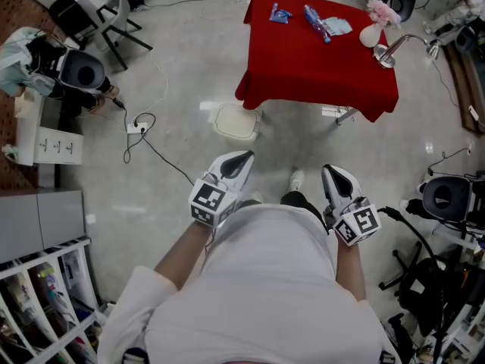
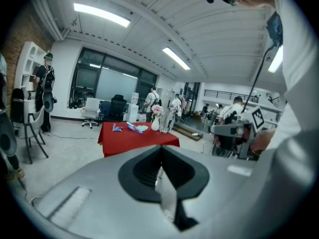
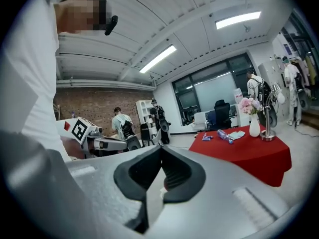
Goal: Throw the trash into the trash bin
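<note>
The left claw (image 1: 242,159) and right claw (image 1: 331,173) are both hanging clenched and empty, with trash (image 1: 316,22) lying on the far red surface (image 1: 318,70).

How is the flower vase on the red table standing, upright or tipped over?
Upright: in the right gripper view the vase stands on its base, flowers above.

Three bits of trash are lying on the far part of the red table (image 1: 318,67) — a small blue wrapper (image 1: 280,14) sitting towards its left edge, a clear plastic bottle (image 1: 317,23) resting on its side at a slant, and a pale crumpled packet (image 1: 338,26) just to the bottle's right. The trash bin (image 1: 236,122) — cream, squarish, round-cornered — is standing on the floor just beside the table's near left corner.
</note>
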Motion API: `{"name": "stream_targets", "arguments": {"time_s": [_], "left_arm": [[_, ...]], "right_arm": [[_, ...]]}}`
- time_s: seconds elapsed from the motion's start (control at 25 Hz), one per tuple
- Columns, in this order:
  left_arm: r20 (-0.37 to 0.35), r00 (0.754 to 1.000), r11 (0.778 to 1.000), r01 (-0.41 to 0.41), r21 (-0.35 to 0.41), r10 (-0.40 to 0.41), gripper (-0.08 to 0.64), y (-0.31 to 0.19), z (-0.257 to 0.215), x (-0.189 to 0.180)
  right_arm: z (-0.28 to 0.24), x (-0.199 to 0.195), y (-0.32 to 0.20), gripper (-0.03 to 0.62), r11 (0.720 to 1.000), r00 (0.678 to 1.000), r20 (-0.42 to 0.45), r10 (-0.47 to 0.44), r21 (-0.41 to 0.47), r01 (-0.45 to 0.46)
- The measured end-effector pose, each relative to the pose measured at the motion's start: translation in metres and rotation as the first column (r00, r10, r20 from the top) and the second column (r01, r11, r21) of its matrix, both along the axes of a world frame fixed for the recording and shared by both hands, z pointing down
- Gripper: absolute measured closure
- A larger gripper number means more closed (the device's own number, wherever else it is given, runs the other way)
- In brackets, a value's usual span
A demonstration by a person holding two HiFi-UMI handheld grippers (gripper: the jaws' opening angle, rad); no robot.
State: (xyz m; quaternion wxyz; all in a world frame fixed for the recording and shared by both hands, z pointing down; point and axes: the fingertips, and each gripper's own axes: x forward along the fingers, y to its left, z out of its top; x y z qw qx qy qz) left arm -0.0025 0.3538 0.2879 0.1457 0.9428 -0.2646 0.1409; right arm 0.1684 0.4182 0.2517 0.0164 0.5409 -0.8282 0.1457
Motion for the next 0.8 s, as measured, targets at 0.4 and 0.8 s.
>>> {"name": "stream_targets", "arguments": {"time_s": [0.4, 0.8], "left_arm": [[-0.005, 0.999, 0.999, 0.052, 0.005, -0.052, 0.561, -0.041, 0.001, 0.023], [-0.009, 0.990, 0.989, 0.144, 0.027, -0.143, 0.561, -0.099, -0.001, 0.058]], "right_arm": [[0.007, 0.031, -0.052, 0.589, 1.000, 0.998, 0.062, -0.002, -0.017, 0.003], [0.014, 0.053, -0.137, 0.589, 0.984, 0.984, 0.036, -0.175, -0.031, 0.176]]}}
